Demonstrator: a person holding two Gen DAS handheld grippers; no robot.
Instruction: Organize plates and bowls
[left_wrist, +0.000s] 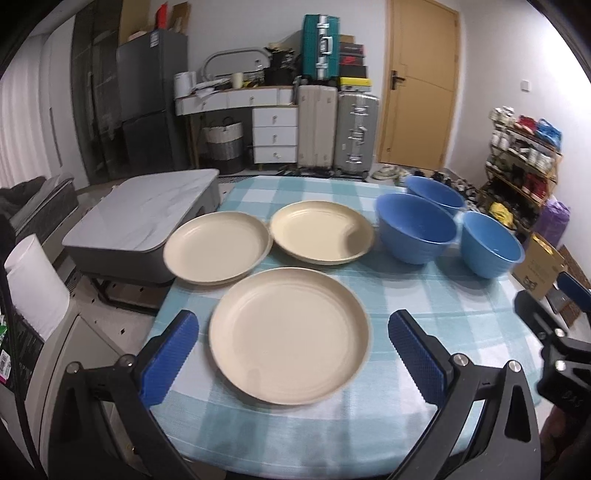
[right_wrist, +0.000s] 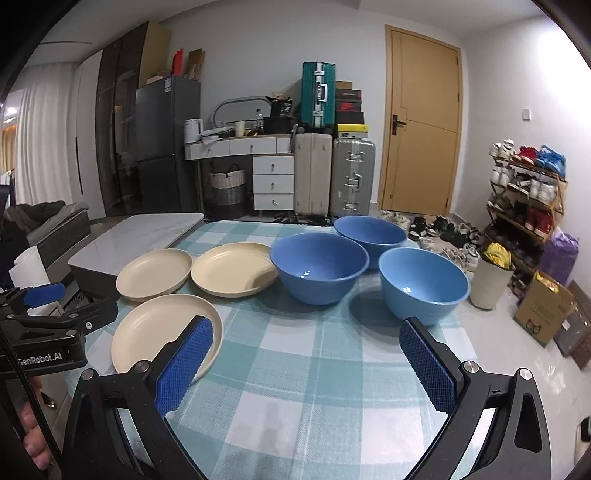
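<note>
The worktop (right_wrist: 314, 387) is the largest thing here, covered with a teal and white checked cloth. On its right half stand three blue bowls in a tight cluster, all upright and empty: the far bowl (right_wrist: 371, 230) at the back edge, the left bowl (right_wrist: 319, 271) in front of it and touching or nearly touching it, and the right bowl (right_wrist: 423, 284) nearest the worktop's right side. On the left half lie three cream plates, flat and unstacked: the near plate (left_wrist: 290, 334) closest to the cameras, the left plate (left_wrist: 218, 251) behind it at the worktop's left edge, and the middle plate (left_wrist: 321, 230) just beside the left bowl, its rim meeting or slightly overlapping the left plate's.

The left gripper (left_wrist: 293, 356) hovers low over the near plate, jaws spread wide to either side of it, holding nothing. The right gripper (right_wrist: 306, 365) hangs over bare cloth in front of the bowls, jaws likewise spread and empty; its left blue pad overlaps the near plate's right rim in the right wrist view.
</note>
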